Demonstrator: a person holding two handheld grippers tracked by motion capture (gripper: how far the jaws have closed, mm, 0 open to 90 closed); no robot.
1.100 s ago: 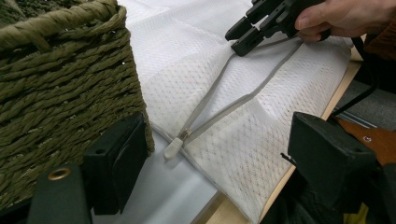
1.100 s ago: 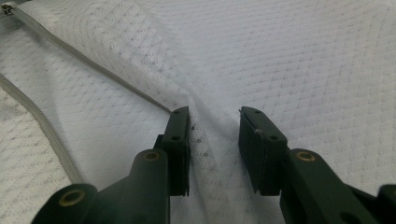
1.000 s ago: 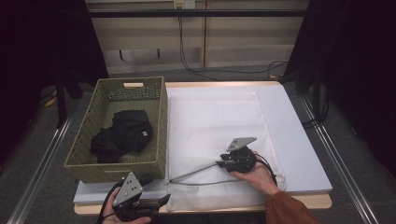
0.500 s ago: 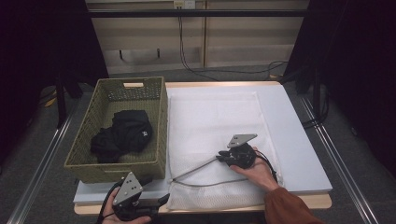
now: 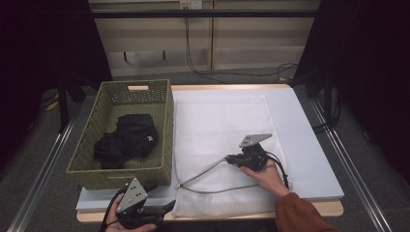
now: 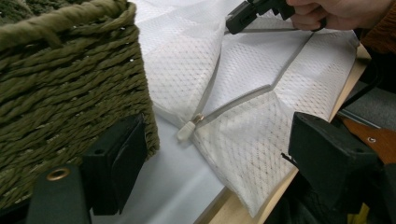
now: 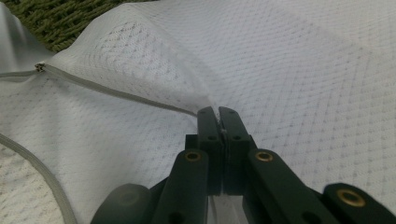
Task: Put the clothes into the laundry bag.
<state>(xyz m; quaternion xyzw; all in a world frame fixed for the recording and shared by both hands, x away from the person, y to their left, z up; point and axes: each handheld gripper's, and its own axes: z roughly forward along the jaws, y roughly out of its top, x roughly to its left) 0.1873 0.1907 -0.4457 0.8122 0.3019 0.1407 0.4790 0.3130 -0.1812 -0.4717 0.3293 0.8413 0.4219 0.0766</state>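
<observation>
A white mesh laundry bag (image 5: pixel 222 125) lies flat on the table, its grey zipper (image 5: pixel 200 173) partly undone. My right gripper (image 5: pixel 229 159) is shut on the upper edge of the bag's opening and holds it a little off the table; its jaws (image 7: pixel 217 115) pinch the mesh right at the zipper tape. The zipper pull (image 6: pixel 188 130) rests near the basket's corner. My left gripper (image 5: pixel 164 209) sits low at the table's front edge, open, with nothing between its jaws (image 6: pixel 219 158). It points at the zipper pull.
A green woven basket (image 5: pixel 167 125) stands left of the bag and holds a black garment (image 5: pixel 128 137). Its corner (image 6: pixel 70 79) is close beside my left jaw. The table's wooden front edge (image 6: pixel 243 205) lies just below the bag.
My right gripper has drifted slightly away and to the right with the bag's edge. The left gripper has stayed in place.
</observation>
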